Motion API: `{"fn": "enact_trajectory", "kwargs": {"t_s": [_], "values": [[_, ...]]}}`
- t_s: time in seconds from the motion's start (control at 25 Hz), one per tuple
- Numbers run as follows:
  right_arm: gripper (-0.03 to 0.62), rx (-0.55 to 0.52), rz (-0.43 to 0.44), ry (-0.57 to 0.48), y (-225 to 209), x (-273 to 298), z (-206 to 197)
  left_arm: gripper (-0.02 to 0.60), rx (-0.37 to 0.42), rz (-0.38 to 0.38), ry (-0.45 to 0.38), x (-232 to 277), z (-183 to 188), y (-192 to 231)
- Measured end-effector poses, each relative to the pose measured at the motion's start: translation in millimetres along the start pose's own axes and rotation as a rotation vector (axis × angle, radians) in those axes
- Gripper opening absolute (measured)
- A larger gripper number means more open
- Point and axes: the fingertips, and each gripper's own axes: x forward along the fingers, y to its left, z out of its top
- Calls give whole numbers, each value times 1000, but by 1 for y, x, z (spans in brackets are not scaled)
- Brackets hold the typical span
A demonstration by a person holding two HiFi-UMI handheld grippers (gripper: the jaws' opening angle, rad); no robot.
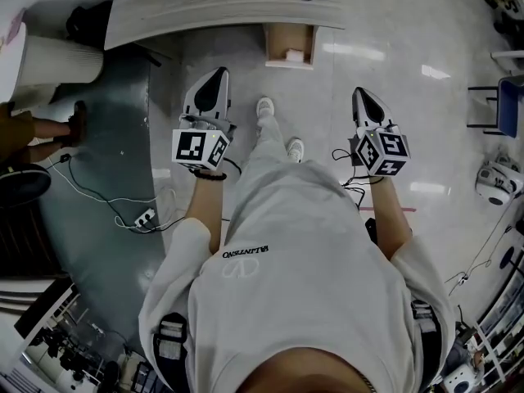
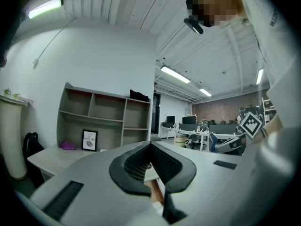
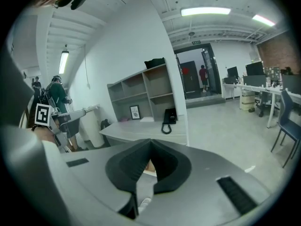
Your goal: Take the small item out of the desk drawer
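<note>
The desk drawer (image 1: 288,46) stands pulled open under the grey desk top (image 1: 221,11), and a small white item (image 1: 293,54) lies inside it. Both grippers hang over the floor short of the drawer, pointing toward the desk. My left gripper (image 1: 219,74) is below and left of the drawer, its jaws meeting at the tips with nothing between them. My right gripper (image 1: 359,94) is below and right of it, also shut and empty. In the left gripper view the left gripper (image 2: 150,144) is shut, with the wooden drawer (image 2: 155,192) showing below. The right gripper (image 3: 150,141) is shut too.
A black phone handset (image 3: 167,117) lies on the desk. Open shelves (image 2: 103,121) stand behind it. A white cylinder (image 1: 49,60), a power strip with cables (image 1: 143,217) and another person's legs (image 1: 41,129) are at the left. A blue chair (image 1: 508,105) is at the right.
</note>
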Motion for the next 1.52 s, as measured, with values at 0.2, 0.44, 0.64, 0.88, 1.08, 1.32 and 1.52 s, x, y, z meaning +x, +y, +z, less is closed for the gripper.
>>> {"fn": "enact_trajectory", "kwargs": {"t_s": [0.2, 0.44, 0.64, 0.88, 1.08, 1.32, 1.52], "values": [[2, 27, 3, 40, 7, 46, 2, -2, -14, -56, 16, 37, -2, 27], [2, 17, -3, 106, 12, 102, 8, -2, -27, -153, 82, 90, -31, 51], [2, 50, -26, 178, 12, 156, 1, -2, -43, -251, 156, 131, -77, 55], [2, 43, -19, 283, 20, 216, -34, -2, -81, -335, 232, 170, -135, 59], [2, 134, -35, 324, 12, 255, -69, -2, -121, -323, 324, 191, -199, 59], [3, 139, -55, 370, -9, 303, -115, -2, -196, -298, 393, 211, -263, 58], [61, 153, -39, 439, -22, 338, -166, -2, -214, -304, 431, 225, -303, 49]]}}
